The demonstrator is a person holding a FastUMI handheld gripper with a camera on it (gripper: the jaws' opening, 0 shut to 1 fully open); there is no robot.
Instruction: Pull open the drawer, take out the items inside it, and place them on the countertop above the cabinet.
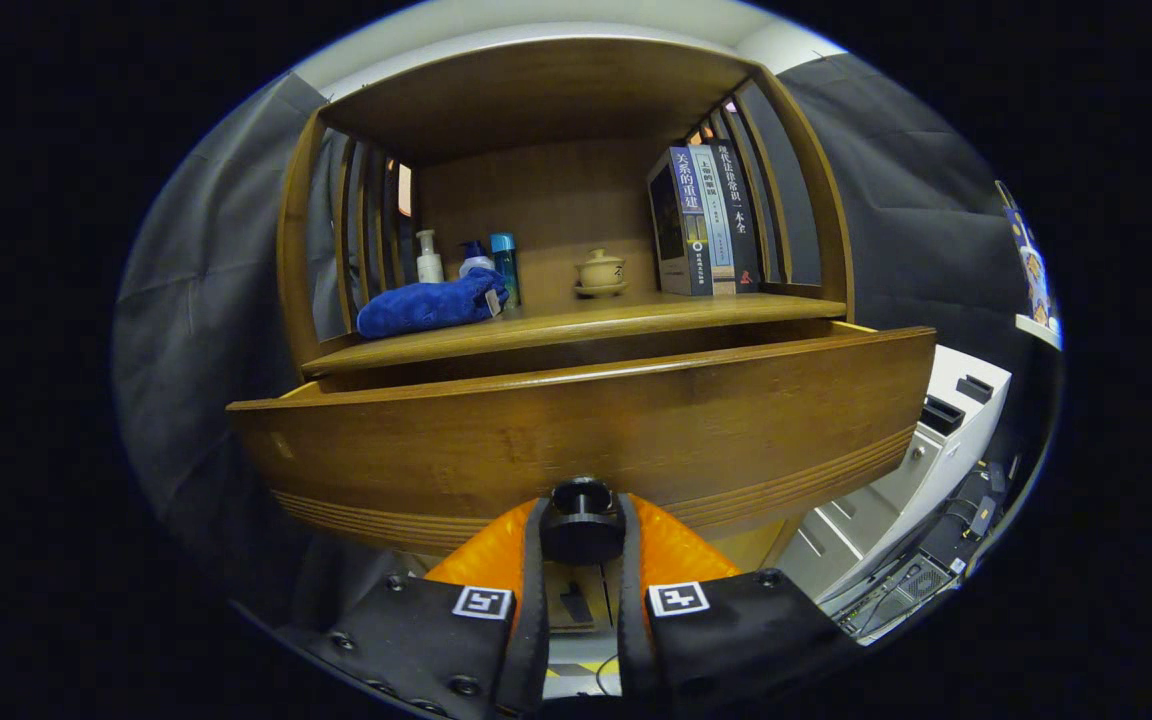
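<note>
— Two fingers (536,560) pinch the round black knob (581,522) on the drawer front (576,430): is that a firm grip?

— It looks so. The gripper (581,545) is closed on the knob, one finger pressing each side, with the gap no wider than the knob itself. Holding it by the sides makes sense, since the knob is the one thing on that panel to pull on.

— And the drawer?

— Its front stands forward of the wooden cabinet (301,230), with a dark gap between its top edge and the countertop (586,320) above. I judge it partly open. The camera sits below the rim, so I cannot tell what lies inside.

— What is on the countertop?

— A folded blue towel (426,305) lies near the left slats, with a white pump bottle (428,258) and a blue-capped bottle (506,265) just behind it. A small lidded teacup on a saucer (601,272) stands mid-shelf, and three books (706,220) stand upright against the right side. The bare strip along the front edge seems the likely landing place for the items.

— What comes after this?

— Probably a longer pull, then letting go of the knob and reaching over the rim.
</note>
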